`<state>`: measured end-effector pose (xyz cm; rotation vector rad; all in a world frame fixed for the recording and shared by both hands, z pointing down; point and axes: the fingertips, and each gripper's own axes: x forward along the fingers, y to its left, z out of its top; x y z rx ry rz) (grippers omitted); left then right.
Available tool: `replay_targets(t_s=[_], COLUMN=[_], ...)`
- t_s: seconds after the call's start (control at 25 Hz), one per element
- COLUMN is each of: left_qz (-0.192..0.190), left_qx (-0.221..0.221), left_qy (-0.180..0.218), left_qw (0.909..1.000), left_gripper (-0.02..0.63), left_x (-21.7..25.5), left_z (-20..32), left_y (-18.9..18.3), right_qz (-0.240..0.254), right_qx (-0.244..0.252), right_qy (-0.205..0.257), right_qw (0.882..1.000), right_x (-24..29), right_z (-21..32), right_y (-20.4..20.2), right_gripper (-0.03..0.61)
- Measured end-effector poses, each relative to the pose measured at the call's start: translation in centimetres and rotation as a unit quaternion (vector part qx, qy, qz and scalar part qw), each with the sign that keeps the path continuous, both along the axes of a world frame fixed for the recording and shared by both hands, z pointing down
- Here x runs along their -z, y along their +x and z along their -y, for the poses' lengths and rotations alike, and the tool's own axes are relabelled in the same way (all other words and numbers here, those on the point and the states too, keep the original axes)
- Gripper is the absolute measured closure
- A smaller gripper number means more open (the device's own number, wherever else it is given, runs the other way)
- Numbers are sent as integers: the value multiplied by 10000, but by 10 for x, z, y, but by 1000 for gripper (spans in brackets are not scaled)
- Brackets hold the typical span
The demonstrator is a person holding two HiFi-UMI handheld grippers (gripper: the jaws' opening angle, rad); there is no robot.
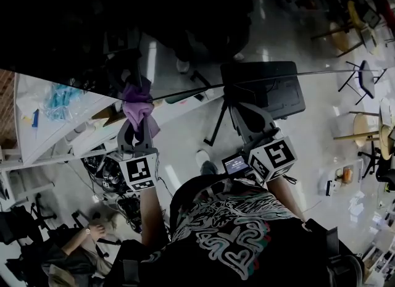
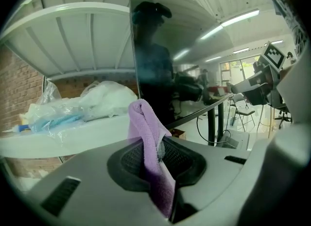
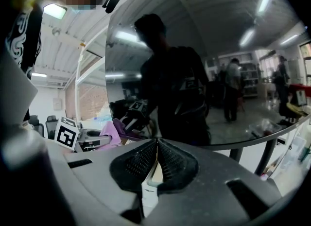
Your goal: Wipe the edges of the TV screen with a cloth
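Left gripper (image 2: 154,146) jaws clenched on purple cloth (image 2: 145,130); cloth tip at TV screen (image 2: 165,60) edge, contact unclear. Right gripper (image 3: 156,142) jaws pressed together, empty. Risks: cloth slips under drag; bare jaws scrape glass.

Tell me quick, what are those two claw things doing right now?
Left gripper: closed on the cloth.
Right gripper: closed, nothing between its jaws.
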<state>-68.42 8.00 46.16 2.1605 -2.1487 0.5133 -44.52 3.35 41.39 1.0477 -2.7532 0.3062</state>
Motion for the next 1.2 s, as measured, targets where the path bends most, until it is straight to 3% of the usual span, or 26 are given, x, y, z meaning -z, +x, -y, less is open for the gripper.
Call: replay_targets(t_s=[1.2], left_qz=[-41], left_qx=[172], left_qy=[-38], left_qw=[9998], left_gripper=[541], left_x=[13], left_z=[24], left_y=[6], right_qz=[85], right_qx=[387], right_qy=[-178], right_qw=[9991], right_x=[-2], right_z=[22], right_y=[-11], right_gripper=[546])
